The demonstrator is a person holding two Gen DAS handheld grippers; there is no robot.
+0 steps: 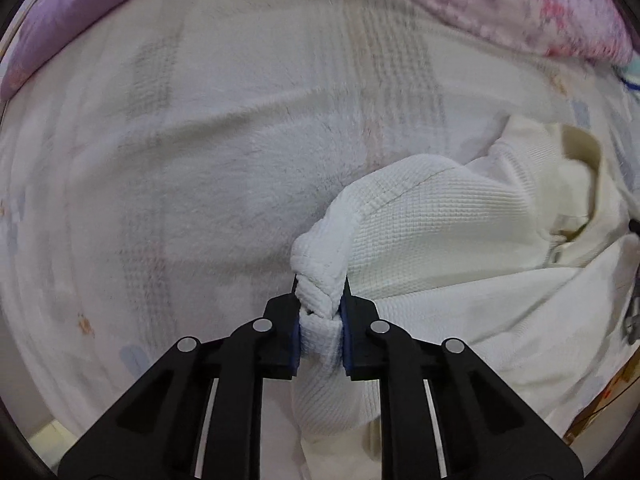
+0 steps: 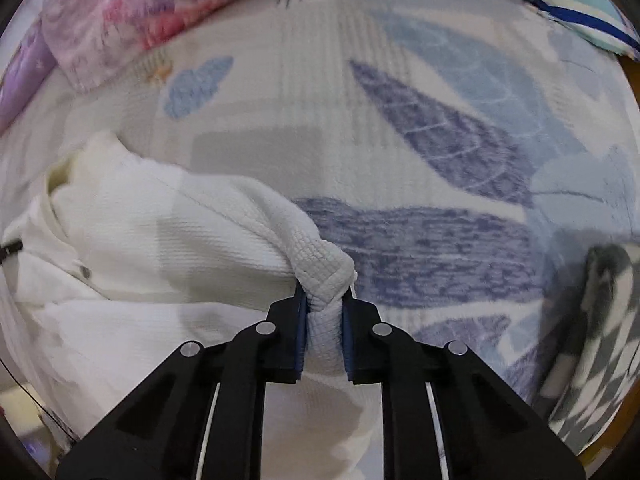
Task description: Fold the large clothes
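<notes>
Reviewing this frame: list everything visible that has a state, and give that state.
left gripper: shut on bunched white garment fabric
right gripper: shut on another bunched fold
white waffle-knit garment: rumpled, unfolded, pinched at two places
leaf-print blanket: spread flat under the garment
checkered cloth: lying at blanket edge

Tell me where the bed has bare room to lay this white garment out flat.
Left of the white garment, the pale blanket lies bare up to the purple pillow. To its right, the leaf-print blanket is bare between the floral pillow and checkered cloth. Pillows crowd the far edge.
</notes>
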